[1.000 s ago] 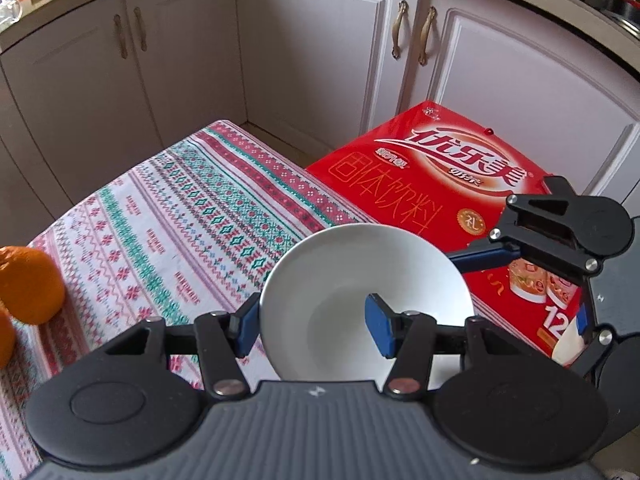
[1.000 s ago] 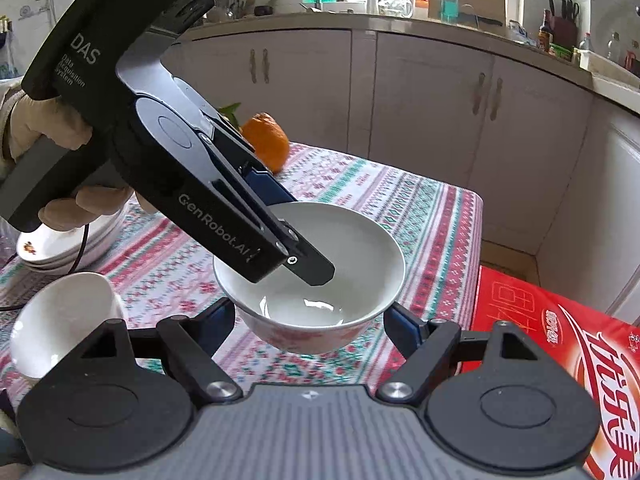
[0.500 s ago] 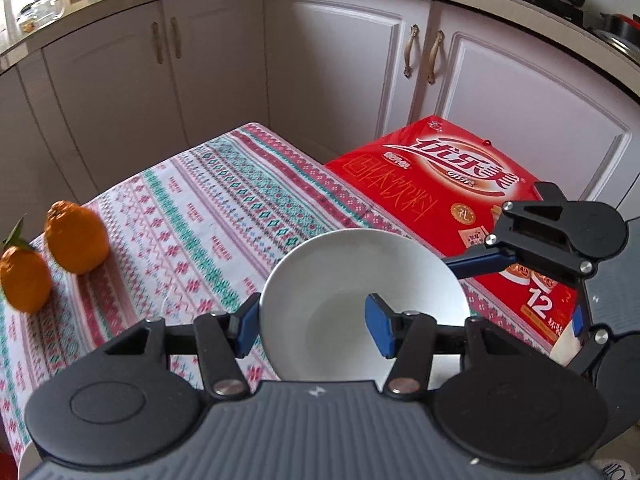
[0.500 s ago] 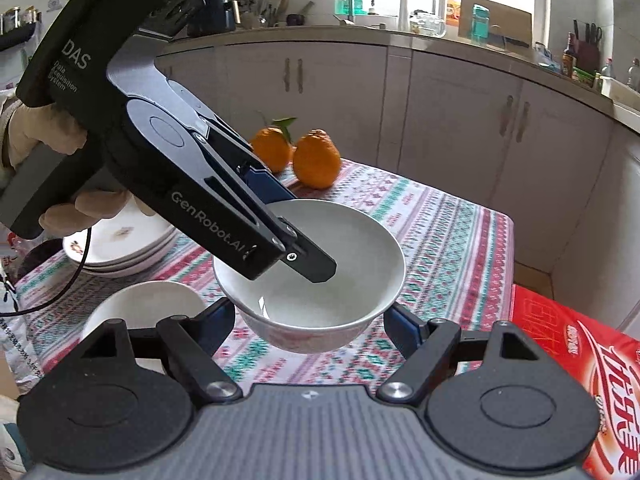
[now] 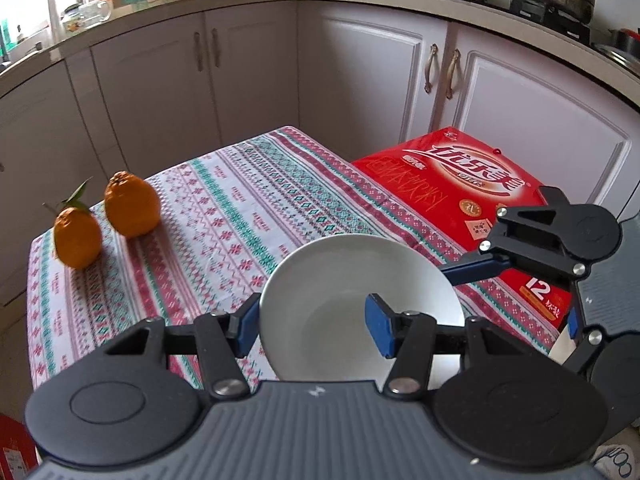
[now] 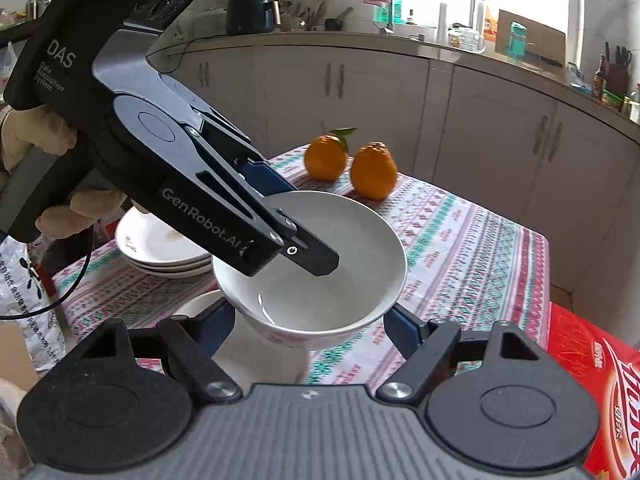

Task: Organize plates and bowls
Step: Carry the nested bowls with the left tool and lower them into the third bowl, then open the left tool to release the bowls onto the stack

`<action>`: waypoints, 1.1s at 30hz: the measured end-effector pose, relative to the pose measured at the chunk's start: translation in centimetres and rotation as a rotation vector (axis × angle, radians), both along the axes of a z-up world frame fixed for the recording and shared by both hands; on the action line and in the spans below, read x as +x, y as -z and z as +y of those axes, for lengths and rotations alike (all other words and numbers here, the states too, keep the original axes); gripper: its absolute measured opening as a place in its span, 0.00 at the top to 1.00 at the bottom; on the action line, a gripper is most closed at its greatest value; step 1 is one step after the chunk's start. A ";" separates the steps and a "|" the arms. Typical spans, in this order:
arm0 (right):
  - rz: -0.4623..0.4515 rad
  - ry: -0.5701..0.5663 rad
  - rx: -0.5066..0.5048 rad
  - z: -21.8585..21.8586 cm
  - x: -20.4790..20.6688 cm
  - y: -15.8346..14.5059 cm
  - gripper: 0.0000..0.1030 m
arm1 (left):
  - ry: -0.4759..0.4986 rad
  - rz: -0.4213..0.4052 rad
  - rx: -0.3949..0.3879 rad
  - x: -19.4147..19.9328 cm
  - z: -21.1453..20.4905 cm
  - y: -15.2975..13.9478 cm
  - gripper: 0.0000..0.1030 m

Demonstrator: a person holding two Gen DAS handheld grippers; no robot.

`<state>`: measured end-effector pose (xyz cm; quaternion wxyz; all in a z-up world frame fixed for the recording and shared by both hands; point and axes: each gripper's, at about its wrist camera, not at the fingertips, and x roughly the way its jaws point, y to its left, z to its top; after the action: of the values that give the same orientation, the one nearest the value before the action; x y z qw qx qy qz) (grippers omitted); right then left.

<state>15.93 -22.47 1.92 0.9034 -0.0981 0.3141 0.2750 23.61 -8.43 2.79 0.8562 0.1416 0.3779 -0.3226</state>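
Table [image 5: 224, 200] carries a patterned cloth; a red box [image 5: 460, 196] sits beside its edge. Stacked plates [image 6: 160, 252] rest at the far left. A white bowl [image 6: 320, 276] is held above the table: left gripper [image 5: 312, 320] pinches its rim, right gripper [image 6: 308, 328] spans its sides. Two oranges [image 6: 348, 160] lie behind.

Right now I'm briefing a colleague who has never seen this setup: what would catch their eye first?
Most striking is the white bowl held above the patterned tablecloth, the left gripper pinching its rim with one finger inside, the right gripper around its sides. Beyond it two oranges sit at the table's far end. A bright red carton lies beside the table.
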 end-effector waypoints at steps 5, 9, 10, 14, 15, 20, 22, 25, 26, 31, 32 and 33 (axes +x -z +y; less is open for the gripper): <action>0.018 -0.019 0.000 1.0 -0.9 0.2 0.18 | -0.023 0.012 -0.005 -1.0 1.1 0.8 0.47; 0.035 -0.022 -0.007 1.4 -1.7 0.7 0.18 | -0.032 0.033 -0.020 -1.7 1.5 1.5 0.47; 0.038 -0.022 -0.007 1.5 -1.9 0.9 0.18 | -0.033 0.040 -0.023 -1.7 1.5 1.7 0.47; 0.056 -0.018 -0.006 1.5 -2.4 1.3 0.18 | -0.029 0.052 -0.027 -2.1 1.7 2.2 0.47; 0.061 -0.019 -0.005 1.5 -2.4 1.4 0.18 | -0.030 0.057 -0.030 -2.2 1.8 2.4 0.47; 0.068 -0.022 -0.012 1.7 -2.7 1.7 0.18 | -0.037 0.068 -0.036 -2.4 2.0 2.8 0.47; 0.070 -0.025 -0.010 1.7 -2.7 1.7 0.18 | -0.042 0.071 -0.040 -2.4 2.2 2.9 0.46; 0.077 -0.030 -0.005 1.8 -2.5 1.8 0.17 | -0.048 0.082 -0.046 -2.4 2.5 3.1 0.47; 0.081 -0.032 -0.005 1.8 -2.5 1.9 0.17 | -0.049 0.083 -0.046 -2.4 2.6 3.2 0.46; 0.088 -0.039 -0.008 1.9 -2.4 2.2 0.17 | -0.051 0.093 -0.045 -2.4 2.9 3.7 0.46; 0.088 -0.039 -0.009 1.9 -2.4 2.3 0.17 | -0.053 0.097 -0.048 -2.4 2.9 3.8 0.46; 0.088 -0.039 -0.011 1.9 -2.4 2.3 0.17 | -0.052 0.097 -0.048 -2.4 3.0 3.9 0.46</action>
<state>13.57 -20.52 -0.41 0.8826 -0.0972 0.3529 0.2949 21.20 -5.47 -1.07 0.8482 0.0955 0.4148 -0.3154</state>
